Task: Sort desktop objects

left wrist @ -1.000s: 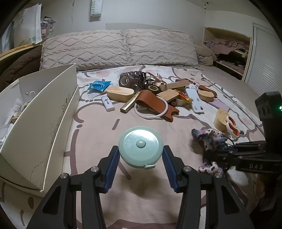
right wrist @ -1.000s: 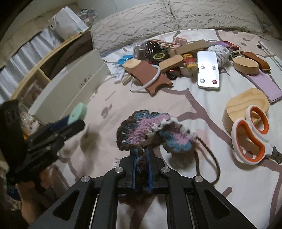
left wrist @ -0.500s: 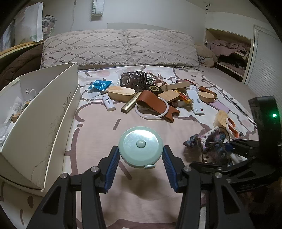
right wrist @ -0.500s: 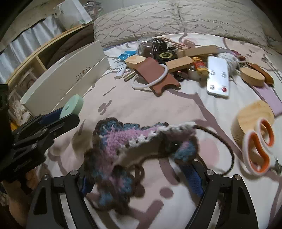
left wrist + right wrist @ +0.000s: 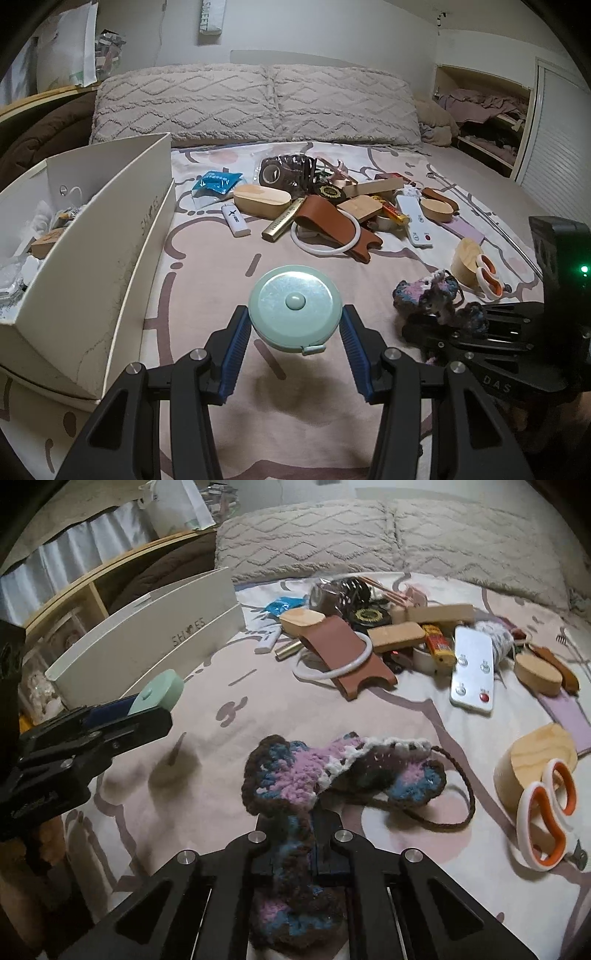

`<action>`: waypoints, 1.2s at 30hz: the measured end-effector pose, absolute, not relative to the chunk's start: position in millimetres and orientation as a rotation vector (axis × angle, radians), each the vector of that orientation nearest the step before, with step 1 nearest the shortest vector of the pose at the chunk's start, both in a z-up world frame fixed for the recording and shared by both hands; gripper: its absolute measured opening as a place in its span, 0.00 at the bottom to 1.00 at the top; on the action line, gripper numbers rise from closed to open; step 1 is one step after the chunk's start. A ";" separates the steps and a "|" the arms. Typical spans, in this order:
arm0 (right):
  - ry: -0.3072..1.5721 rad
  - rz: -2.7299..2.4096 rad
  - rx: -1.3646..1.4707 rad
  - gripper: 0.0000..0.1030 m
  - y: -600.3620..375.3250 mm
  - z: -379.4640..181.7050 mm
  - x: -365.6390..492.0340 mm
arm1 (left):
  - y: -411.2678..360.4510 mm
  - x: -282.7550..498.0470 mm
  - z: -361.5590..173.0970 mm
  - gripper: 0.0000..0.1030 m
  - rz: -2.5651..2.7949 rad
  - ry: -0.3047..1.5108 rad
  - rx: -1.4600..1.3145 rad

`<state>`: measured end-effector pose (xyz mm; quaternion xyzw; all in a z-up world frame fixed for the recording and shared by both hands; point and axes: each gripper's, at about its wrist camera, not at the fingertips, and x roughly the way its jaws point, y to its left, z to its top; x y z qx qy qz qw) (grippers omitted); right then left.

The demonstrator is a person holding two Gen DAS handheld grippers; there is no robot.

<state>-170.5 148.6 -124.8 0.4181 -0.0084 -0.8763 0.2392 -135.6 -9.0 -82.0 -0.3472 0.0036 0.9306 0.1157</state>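
On the pink patterned bedspread [image 5: 207, 280] lies scattered clutter [image 5: 332, 206] below pillows [image 5: 255, 103].

A box [image 5: 110, 258] stands on the bed [image 5: 207, 280] at the left, with the pillows [image 5: 258, 107] behind. A heap of small things [image 5: 332, 210] lies mid-bed; right of it, scissors [image 5: 546, 823] lean against a wooden block [image 5: 535, 760]

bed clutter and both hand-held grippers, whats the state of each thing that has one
Left hand-held gripper: shut on the round mint-green tape measure, held above the bedsheet.
Right hand-held gripper: jaws have just been closing, now shut on the purple, blue and brown crocheted pouch.
White cardboard shoe box: open, items inside.
Orange-and-white scissors: closed, leaning on a wooden block.
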 end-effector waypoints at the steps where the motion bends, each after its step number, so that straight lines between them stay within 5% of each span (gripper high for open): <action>1: -0.024 -2.397 1.141 0.08 148.4 -122.5 -169.4 | -9.6 -135.4 -80.6 0.48 2.730 0.011 -1.013; 36: 0.286 -2.590 0.635 0.08 106.6 83.7 -184.5 | -54.9 -158.4 62.7 0.48 3.029 0.089 -0.584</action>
